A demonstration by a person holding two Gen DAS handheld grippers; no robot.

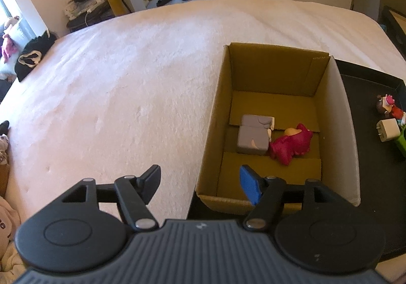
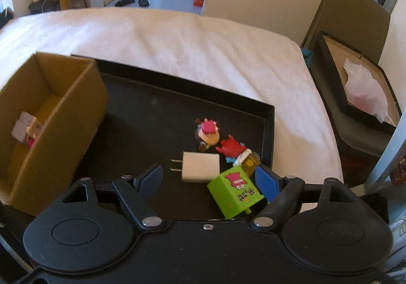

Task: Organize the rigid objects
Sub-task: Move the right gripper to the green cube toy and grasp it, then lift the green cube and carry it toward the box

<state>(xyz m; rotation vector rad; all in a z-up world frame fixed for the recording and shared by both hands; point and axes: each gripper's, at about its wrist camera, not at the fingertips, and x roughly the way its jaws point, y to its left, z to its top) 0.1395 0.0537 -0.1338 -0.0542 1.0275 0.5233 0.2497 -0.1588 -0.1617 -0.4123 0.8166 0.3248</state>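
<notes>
Only left wrist shows grey block — inside cardboard box.

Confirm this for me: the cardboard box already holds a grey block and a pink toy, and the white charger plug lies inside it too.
Not quite. The cardboard box holds the grey block and pink toy, but the white charger plug lies outside it on the black tray, as the right wrist view shows.

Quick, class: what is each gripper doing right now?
Left gripper: open, holding nothing.
Right gripper: open, holding nothing.
</notes>
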